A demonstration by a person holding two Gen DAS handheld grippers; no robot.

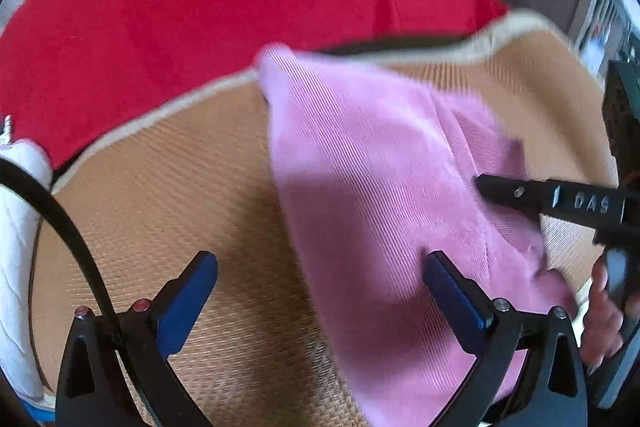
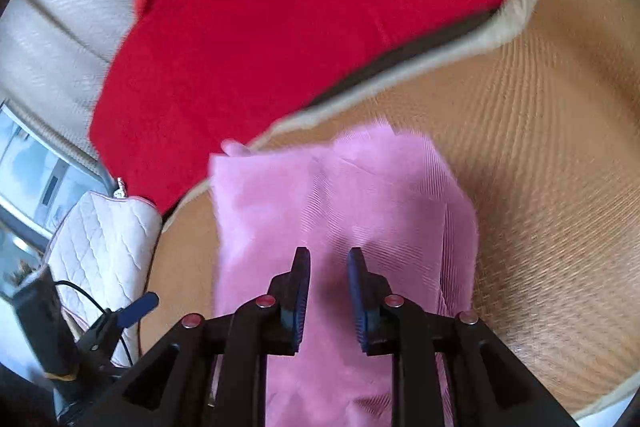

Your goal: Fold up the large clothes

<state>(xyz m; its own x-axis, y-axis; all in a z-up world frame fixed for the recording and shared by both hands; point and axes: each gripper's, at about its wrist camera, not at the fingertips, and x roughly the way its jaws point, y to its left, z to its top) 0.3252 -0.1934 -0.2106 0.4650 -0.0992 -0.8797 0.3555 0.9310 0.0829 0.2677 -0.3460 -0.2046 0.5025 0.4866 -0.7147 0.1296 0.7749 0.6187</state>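
Left gripper (image 1: 320, 291): fingers spread wide apart, nothing between them; the blue pad of one finger (image 1: 456, 303) sits over the near edge of the pink garment, the other over bare mat. Whether either pad touches the surface cannot be told.

Right gripper (image 2: 328, 291): fingers drawn close with a narrow gap left between the blue pads; pink cloth shows through that gap, but a clamp on it cannot be confirmed. In the left wrist view its black finger (image 1: 520, 193) reaches in from the right with the tip on or just above the pink cloth.

Pink garment (image 2: 340, 211): ribbed, corduroy-like fabric, lying on the woven mat as a long folded strip that runs away from both grippers; its far end lies close to the mat's pale border.

Woven mat (image 1: 168, 195): tan, finely ribbed, with a cream edge binding; it carries the pink garment.

White quilted bag (image 2: 100, 243): beside the mat's left edge, zip pull at its top.

Red cloth (image 2: 280, 27): beyond the mat's border, broad and flat, partly blurred.

Pale ribbed upholstery (image 2: 52, 27): farthest left, behind the red cloth.
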